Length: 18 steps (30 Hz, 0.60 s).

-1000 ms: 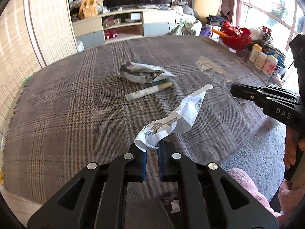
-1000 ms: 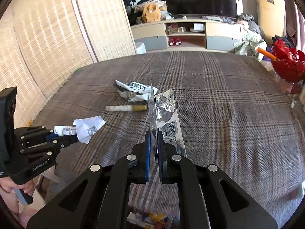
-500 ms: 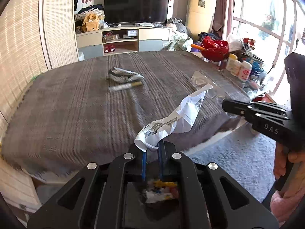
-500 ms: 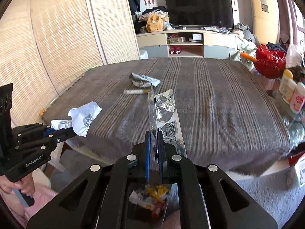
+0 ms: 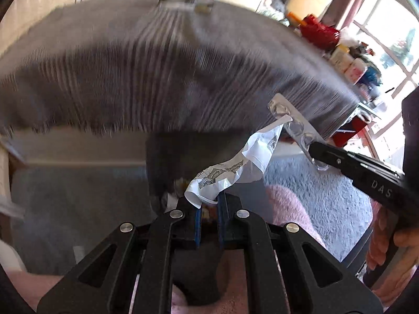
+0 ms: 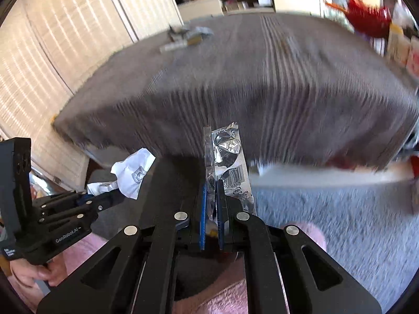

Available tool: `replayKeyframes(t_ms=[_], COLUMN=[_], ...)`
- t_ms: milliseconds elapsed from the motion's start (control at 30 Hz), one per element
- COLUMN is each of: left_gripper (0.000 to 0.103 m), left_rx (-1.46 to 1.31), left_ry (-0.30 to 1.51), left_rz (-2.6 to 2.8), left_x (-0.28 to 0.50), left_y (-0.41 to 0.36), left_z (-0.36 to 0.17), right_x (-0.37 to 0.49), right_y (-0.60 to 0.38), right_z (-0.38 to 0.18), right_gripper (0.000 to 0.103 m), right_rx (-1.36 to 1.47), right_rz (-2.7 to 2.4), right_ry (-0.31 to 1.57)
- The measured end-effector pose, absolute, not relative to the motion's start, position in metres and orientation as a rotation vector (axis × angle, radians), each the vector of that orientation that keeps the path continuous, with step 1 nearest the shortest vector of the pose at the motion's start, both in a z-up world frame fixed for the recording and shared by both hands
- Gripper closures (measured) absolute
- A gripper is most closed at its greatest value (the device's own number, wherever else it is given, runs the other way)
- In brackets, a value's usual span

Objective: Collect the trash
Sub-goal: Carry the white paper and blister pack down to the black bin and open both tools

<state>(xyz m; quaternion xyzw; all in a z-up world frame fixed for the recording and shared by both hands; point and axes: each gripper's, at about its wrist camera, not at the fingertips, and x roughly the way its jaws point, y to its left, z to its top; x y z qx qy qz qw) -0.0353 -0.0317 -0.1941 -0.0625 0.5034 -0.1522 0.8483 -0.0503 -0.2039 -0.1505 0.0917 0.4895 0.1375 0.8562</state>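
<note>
My left gripper (image 5: 208, 202) is shut on a crumpled white printed paper wrapper (image 5: 235, 167), which rises up and to the right from the jaws. My right gripper (image 6: 211, 185) is shut on a clear and silver blister pack (image 6: 227, 157) with a barcode. Both are off the plaid-covered table (image 6: 262, 78), out past its front edge and over the floor. In the left wrist view the right gripper (image 5: 313, 147) comes in from the right with the blister pack (image 5: 293, 125). The right wrist view shows the left gripper (image 6: 116, 196) and its wrapper (image 6: 134, 172) at the left.
A dark bin (image 5: 167, 162) with bits of trash stands below the grippers, under the table edge. More wrappers and a tube (image 6: 186, 38) lie far back on the table. Grey carpet (image 6: 327, 209) spreads to the right. Bottles and red items (image 5: 337, 49) crowd the right side. Pink fabric (image 5: 285, 204) lies close below.
Both grippers have drawn back off the table and sunk toward the floor, each still holding its piece of trash. The table now sits high in both views and the bin is close below.
</note>
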Motion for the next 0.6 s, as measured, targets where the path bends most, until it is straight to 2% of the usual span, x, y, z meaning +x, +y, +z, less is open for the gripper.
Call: replayKeyframes(t_ms=[167,600], left_gripper=[0.095,0.094], left_rx=[-0.112,-0.106], left_ry=[1.137,1.224], left_rz=[-0.292,-0.287], left_x=[-0.029,-0.014], left_y=[-0.033,-0.036], left_z=[-0.225,-0.264], right_x=[-0.05,-0.033], right_y=[-0.19,-0.18], right_z=[-0.186,-0.212], right_gripper=[0.094,0.094], right_rx=[0.202,0.229], right_rz=[0.325,0.361], right_ry=[1.126,1.203])
